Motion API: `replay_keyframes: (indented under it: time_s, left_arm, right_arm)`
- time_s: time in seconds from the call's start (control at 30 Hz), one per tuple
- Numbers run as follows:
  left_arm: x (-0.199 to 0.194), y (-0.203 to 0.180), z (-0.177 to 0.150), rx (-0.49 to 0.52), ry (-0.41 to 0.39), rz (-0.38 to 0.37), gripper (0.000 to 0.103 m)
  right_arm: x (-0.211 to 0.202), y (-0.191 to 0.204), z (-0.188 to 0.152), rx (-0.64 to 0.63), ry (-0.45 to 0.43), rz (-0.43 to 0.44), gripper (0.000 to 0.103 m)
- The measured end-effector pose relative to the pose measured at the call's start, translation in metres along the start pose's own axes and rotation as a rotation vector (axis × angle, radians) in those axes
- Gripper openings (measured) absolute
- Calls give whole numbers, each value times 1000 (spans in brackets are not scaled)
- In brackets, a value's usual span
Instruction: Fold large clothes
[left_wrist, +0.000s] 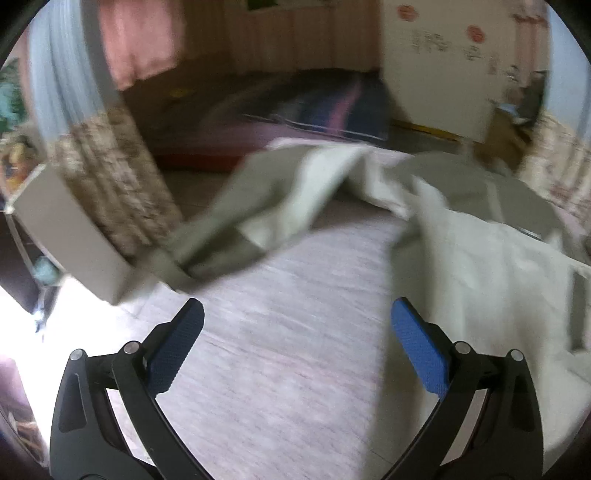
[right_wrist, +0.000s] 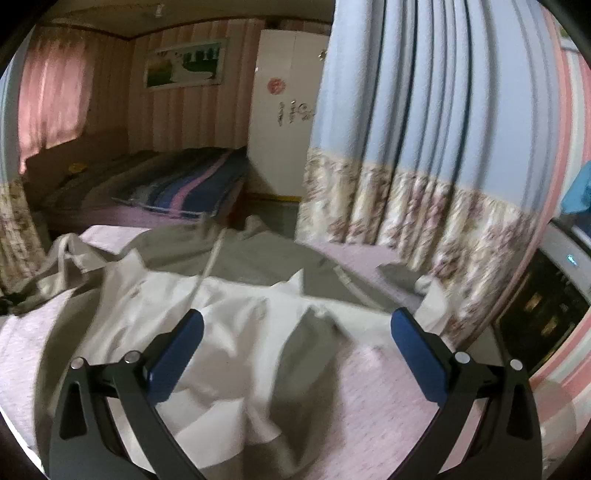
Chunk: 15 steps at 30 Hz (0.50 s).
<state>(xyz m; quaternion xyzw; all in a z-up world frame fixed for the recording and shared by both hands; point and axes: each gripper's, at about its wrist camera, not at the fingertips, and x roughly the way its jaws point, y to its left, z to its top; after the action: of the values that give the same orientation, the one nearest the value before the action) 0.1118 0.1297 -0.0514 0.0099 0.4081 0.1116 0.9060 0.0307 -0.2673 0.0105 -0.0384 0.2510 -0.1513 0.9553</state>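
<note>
A large pale beige and olive garment (left_wrist: 461, 236) lies crumpled on a pink-white bed cover (left_wrist: 288, 332). In the left wrist view one sleeve (left_wrist: 236, 229) stretches left toward the bed's edge. My left gripper (left_wrist: 297, 332) is open and empty above bare cover, the garment to its right and beyond. In the right wrist view the garment (right_wrist: 236, 317) spreads under and ahead of my right gripper (right_wrist: 297, 336), which is open and empty just above the pale lining. A white drawstring (right_wrist: 207, 273) runs across the olive part.
A blue curtain with a floral hem (right_wrist: 424, 184) hangs close at the right. A grey box (left_wrist: 70, 240) and another floral curtain (left_wrist: 110, 184) stand at the left bed edge. A striped bed (right_wrist: 184, 188) and a white wardrobe (right_wrist: 284, 110) lie beyond.
</note>
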Motion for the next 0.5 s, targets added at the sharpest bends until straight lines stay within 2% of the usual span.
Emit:
replay_keyframes:
  time_s: [0.07,0.13,0.23,0.33,0.43,0.5]
  left_arm:
    - [11,17,8,-45,-8,36,100]
    - [20,31,16,-86,3,50,100]
    - [37,52,29,-154,6,12,100]
    - [59,69,39,-188,18,68,100]
    - [77,77,41,-220,33,76,100]
    - [97,79,36,-239,63,98,100]
  right_arm:
    - [10,-4,7,-25,-12,-46,101]
    - [22,-9,14,-29,-2,-34,101]
    - [40,-16,25,-23,15,1,101]
    - [57,-19,41,-43,3,-25,101]
    - [71,-17,53,-48,-24,-49,101]
    - [80,-11,53,-40,-18,-30,101]
